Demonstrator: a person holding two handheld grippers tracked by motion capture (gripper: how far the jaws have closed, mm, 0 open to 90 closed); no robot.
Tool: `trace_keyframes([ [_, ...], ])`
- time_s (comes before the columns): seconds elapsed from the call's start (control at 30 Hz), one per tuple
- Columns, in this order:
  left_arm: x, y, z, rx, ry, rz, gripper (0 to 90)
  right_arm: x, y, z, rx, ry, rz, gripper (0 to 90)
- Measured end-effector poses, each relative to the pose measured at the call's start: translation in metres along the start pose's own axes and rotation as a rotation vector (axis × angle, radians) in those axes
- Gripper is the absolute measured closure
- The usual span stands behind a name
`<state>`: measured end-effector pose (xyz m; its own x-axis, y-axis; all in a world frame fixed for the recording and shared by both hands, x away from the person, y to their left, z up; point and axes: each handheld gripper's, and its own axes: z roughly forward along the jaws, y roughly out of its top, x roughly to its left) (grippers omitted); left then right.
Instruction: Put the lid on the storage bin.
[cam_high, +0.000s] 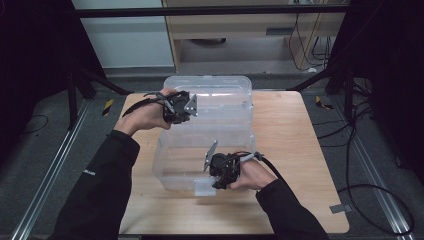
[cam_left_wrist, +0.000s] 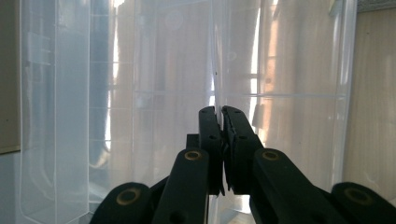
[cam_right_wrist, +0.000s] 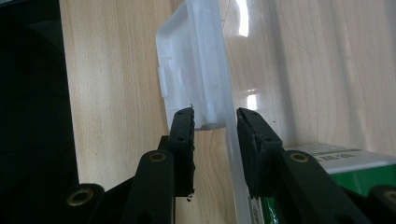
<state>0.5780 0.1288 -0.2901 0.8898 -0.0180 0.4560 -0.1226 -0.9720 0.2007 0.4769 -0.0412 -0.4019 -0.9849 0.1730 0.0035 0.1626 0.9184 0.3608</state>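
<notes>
Clear plastic box (cam_high: 210, 130) sits mid-table (cam_high: 300, 165), lid (cam_high: 210, 87) raised at far side. Left gripper (cam_high: 186, 107) pinched tight on thin lid edge, far left. Right gripper (cam_high: 220, 184) part-open, jaws straddling near wall beside latch (cam_right_wrist: 191, 70), pad contact unclear. Judged: opening nearly done; contents untouched.

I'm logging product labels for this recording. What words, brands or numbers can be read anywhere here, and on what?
None can be read.
White label on the green package in the right gripper view: lines of print, too small and blurred.
Small white mark on the person's left sleeve in the high view: too small to read.
</notes>
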Motion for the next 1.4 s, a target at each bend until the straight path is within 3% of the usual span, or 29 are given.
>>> trace_keyframes([
  [0.47,-0.024,-0.004,-0.013,-0.047,0.011,-0.009,86.4,0.001,-0.002,0.000,-0.011,0.002,0.004,67.8],
  [1.4,-0.054,-0.010,-0.025,-0.106,-0.002,-0.019,86.6,0.004,-0.002,-0.001,-0.004,-0.002,0.001,67.7],
])
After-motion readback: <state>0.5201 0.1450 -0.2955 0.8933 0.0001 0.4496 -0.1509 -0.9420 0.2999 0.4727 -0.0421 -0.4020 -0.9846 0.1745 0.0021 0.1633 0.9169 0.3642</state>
